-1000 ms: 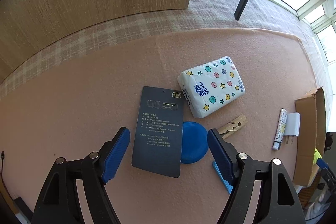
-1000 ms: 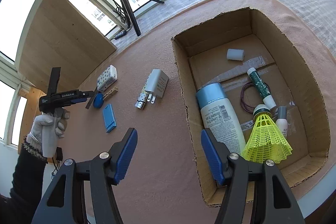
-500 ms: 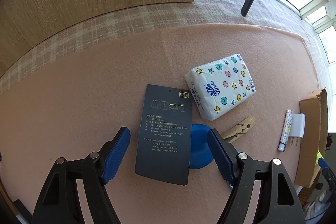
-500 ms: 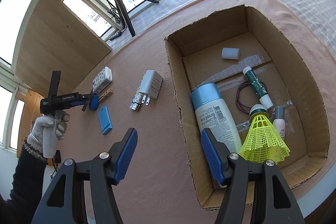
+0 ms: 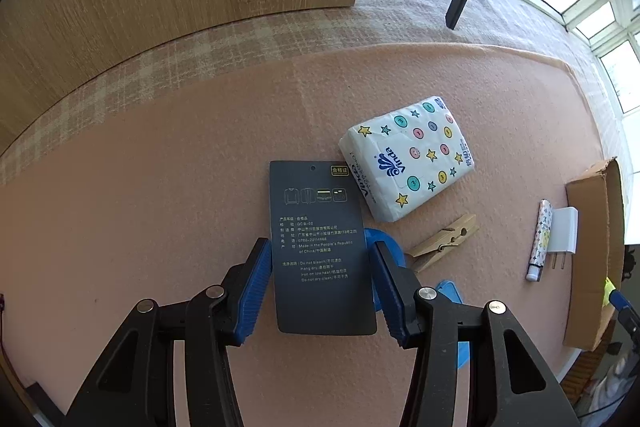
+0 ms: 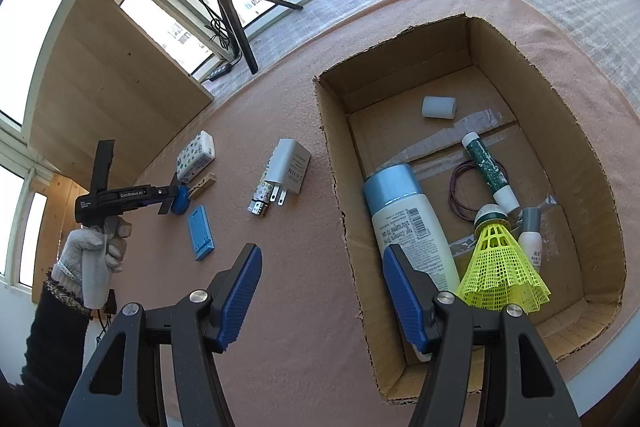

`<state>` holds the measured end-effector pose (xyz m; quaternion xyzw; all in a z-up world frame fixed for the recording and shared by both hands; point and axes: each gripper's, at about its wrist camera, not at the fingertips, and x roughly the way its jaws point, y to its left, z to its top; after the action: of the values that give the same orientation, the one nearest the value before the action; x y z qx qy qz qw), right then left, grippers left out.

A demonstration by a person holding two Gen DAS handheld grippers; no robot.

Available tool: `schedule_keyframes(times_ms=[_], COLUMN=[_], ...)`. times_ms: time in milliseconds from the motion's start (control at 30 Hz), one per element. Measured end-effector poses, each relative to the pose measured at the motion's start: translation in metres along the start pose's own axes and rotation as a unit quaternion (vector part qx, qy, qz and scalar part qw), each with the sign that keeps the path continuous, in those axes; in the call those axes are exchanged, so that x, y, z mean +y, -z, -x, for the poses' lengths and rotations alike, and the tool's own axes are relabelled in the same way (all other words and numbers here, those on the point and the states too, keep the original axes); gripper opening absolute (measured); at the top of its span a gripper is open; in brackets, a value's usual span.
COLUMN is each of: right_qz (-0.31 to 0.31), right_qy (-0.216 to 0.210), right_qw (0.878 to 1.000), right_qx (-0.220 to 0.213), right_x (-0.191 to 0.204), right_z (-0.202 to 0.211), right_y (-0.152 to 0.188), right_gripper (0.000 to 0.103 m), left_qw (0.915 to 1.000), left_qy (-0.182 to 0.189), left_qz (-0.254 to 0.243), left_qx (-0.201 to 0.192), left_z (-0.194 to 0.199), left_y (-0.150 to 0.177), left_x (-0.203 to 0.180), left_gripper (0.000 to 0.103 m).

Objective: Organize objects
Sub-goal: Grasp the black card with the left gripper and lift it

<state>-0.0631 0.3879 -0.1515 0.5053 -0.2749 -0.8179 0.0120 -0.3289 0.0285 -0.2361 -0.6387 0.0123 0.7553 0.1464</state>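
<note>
Nearest us, our left tongs (image 5: 320, 279) are closing on a flat dark card tag (image 5: 320, 247) with printed text, its long edges meeting the ribbed blue pads (image 5: 256, 287). Under it peeks a round blue disc (image 5: 384, 241). Farther off on the peach felt worktop (image 5: 160, 207) lie a wooden clothespin (image 5: 444, 243) and a soft tissue pack (image 5: 408, 157) dotted with stars. Our right tongs (image 6: 320, 291) stand half open and empty over the rim of a cardboard box (image 6: 336, 163), which holds a bottle (image 6: 408, 223) and a yellow mesh shuttlecock (image 6: 500, 267).
</note>
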Motion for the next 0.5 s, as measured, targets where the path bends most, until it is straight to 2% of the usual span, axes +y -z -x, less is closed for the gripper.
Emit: schedule_keyframes(times_ms=[333, 500], right_qz=[0.014, 0.021], right_qy=[0.001, 0.001], right_qw=[1.000, 1.000], right_qx=[-0.005, -0.006], right_x=[0.008, 0.010], right_z=[0.000, 0.003], right_y=[0.001, 0.004], right_gripper=[0.059, 0.059], left_qw=[0.9996, 0.9989], left_qy=[0.004, 0.015], left_qz=[-0.002, -0.007], left_qx=[-0.026, -0.045], left_z=[0.027, 0.039], left_y=[0.030, 0.039], left_x=[0.014, 0.005], left_gripper=[0.053, 0.053])
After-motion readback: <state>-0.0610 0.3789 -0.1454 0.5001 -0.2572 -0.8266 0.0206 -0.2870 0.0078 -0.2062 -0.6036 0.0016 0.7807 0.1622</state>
